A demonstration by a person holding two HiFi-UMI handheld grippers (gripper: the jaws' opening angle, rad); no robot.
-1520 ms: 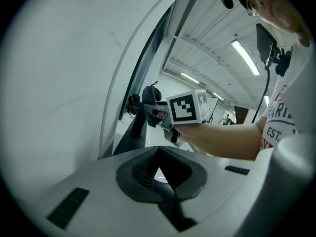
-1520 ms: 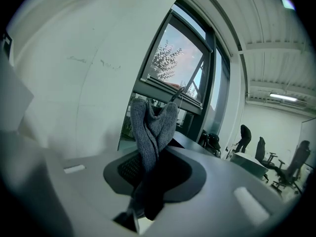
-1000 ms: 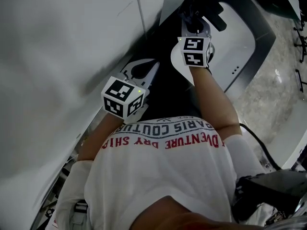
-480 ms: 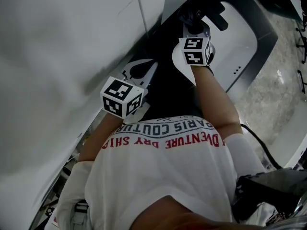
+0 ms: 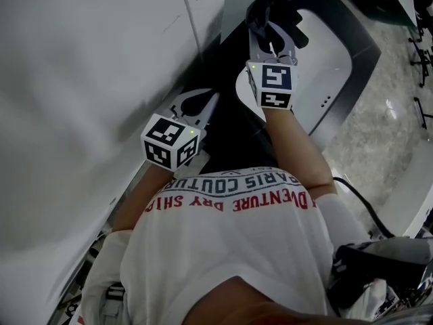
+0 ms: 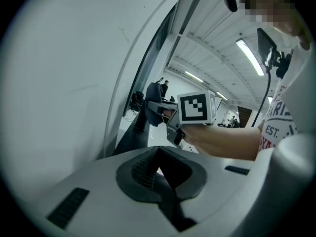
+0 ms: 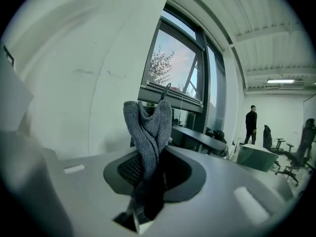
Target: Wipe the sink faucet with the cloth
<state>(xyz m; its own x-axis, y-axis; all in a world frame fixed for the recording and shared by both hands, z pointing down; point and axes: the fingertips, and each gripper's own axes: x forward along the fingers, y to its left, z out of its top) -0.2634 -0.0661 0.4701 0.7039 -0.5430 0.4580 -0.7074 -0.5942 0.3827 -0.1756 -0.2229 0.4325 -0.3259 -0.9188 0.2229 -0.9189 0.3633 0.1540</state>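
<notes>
- Grey cloth [image 7: 147,127] is clamped in my right gripper [image 7: 148,179] at the head view's upper centre, near the faucet [image 5: 298,36], ready to wipe.
- My left gripper [image 6: 160,174] is clenched on nothing and sits lower left, out of the way.

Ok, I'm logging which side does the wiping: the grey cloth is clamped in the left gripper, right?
Not quite. The grey cloth is clamped in the right gripper, as the right gripper view shows. The left gripper has its jaws together on nothing.
</notes>
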